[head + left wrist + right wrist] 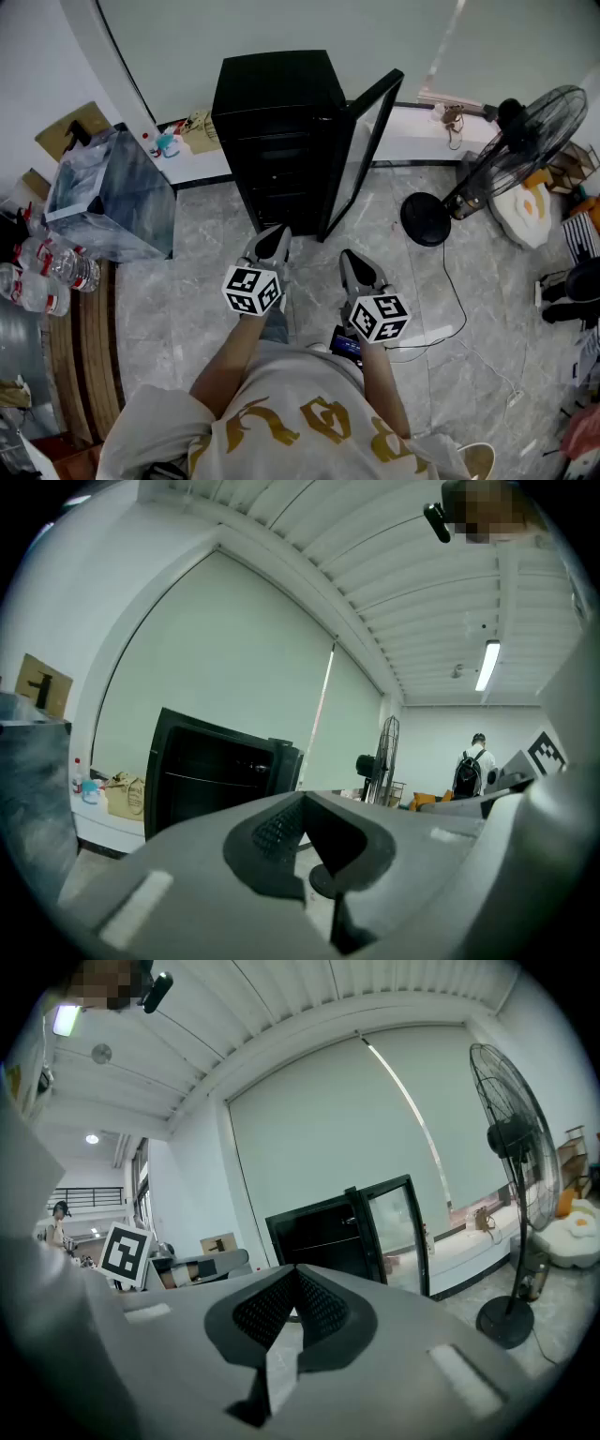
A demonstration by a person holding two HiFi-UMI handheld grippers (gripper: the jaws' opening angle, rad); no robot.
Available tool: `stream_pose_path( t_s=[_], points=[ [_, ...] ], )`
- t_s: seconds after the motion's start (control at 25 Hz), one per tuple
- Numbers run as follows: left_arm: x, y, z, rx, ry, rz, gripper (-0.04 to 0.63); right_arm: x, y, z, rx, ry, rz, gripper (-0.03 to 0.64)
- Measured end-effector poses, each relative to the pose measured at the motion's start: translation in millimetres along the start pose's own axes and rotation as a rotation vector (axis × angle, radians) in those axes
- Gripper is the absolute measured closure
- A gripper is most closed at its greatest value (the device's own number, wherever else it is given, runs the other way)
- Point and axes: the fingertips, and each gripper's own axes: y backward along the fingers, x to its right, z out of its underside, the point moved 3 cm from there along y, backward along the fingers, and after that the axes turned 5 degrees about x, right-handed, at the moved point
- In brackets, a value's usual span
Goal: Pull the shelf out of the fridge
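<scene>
A black fridge (277, 122) stands on the floor against the far wall, its glass door (361, 150) swung open to the right. A thin wire shelf (202, 780) crosses its dark inside; the same shelf (323, 1241) shows in the right gripper view. My left gripper (272, 236) hovers just before the fridge's lower front, jaws closed together with nothing between them. My right gripper (353, 260) hangs a little nearer to me and to the right, below the door's edge, also shut and empty. Both sit short of the fridge opening, touching nothing.
A standing fan (525, 141) with a round base (427, 218) is to the right, its cable trailing over the marble floor. At left stand a blue-grey box (112, 192) and water bottles (47, 267). A person (473, 761) stands far off.
</scene>
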Motion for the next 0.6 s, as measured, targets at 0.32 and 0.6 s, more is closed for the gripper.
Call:
stream_pose_path(
  t_s=[0.32,0.6],
  points=[
    [-9,12,-14,0.056,0.031,-0.057,0.594,-7,-3,1,-0.014,0.004,-0.036,0.595],
    [-20,21,-8,0.086,0.132,-0.121,0.544,-5,-4,6,-0.045,0.040,-0.025,0.518]
  ],
)
